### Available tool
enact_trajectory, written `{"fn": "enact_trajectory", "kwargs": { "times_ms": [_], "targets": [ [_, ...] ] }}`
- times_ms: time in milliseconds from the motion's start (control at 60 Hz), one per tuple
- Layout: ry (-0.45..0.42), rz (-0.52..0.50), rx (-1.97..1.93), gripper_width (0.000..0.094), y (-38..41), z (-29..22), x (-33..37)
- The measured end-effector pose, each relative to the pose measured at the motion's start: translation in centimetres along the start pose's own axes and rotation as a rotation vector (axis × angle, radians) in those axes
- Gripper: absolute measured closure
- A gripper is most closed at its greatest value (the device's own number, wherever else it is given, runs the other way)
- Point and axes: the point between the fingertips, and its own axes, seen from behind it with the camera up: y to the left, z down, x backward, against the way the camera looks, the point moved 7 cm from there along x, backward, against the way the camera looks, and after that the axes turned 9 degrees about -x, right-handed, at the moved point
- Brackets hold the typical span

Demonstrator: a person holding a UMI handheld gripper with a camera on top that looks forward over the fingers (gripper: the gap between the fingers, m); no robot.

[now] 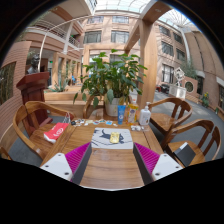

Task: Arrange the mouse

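Observation:
A small yellow mouse lies on a grey mouse mat in the middle of a round wooden table. My gripper hovers over the table's near part, short of the mat. Its magenta pads stand wide apart, open, with only bare wood between them. The mouse is just ahead of the fingers and roughly centred between them.
Behind the mat stand a big potted plant, a blue-labelled bottle and a white bottle, with small items scattered about. Wooden chairs ring the table; a red object lies on the left chair.

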Motion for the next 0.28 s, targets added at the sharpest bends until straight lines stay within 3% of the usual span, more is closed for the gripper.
{"fn": "enact_trajectory", "kwargs": {
  "times_ms": [283],
  "targets": [
    [0.015,0.002,0.013,0.0081,-0.1,0.9,2.6]
  ]
}}
